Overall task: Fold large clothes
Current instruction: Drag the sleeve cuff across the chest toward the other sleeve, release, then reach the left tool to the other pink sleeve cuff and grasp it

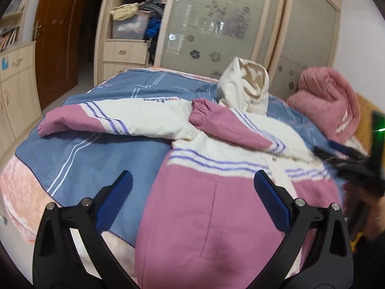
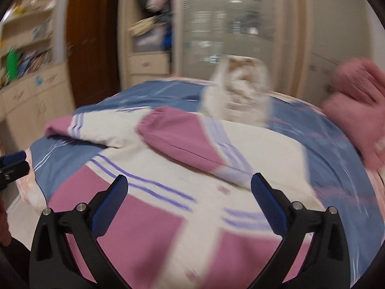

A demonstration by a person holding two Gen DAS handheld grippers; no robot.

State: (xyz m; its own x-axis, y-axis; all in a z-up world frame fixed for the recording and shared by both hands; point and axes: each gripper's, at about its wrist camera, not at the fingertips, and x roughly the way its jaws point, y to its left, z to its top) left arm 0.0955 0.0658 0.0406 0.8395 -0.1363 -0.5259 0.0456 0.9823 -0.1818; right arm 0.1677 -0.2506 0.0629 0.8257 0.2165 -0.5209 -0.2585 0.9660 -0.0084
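Observation:
A large pink and cream hooded jacket [image 1: 211, 216] with purple stripes lies spread on the bed, hood [image 1: 245, 86] standing up at the far end. One sleeve [image 1: 231, 127] is folded across the chest; the other sleeve [image 1: 79, 120] stretches out to the left. My left gripper [image 1: 192, 180] is open above the jacket's hem, nothing between its blue pads. The right gripper [image 2: 190, 183] hangs open over the jacket's [image 2: 168, 216] middle, empty, in a blurred view. It also appears at the right edge of the left wrist view as the right gripper [image 1: 341, 156].
A blue striped blanket [image 1: 84, 163] covers the bed over a pale pink cover [image 1: 21, 192]. A folded pink garment [image 1: 329, 101] sits at the far right. Beyond stand a wardrobe [image 1: 216, 24] with frosted doors, drawers [image 1: 125, 53], a brown door [image 1: 57, 36] and a cabinet [image 1: 16, 79].

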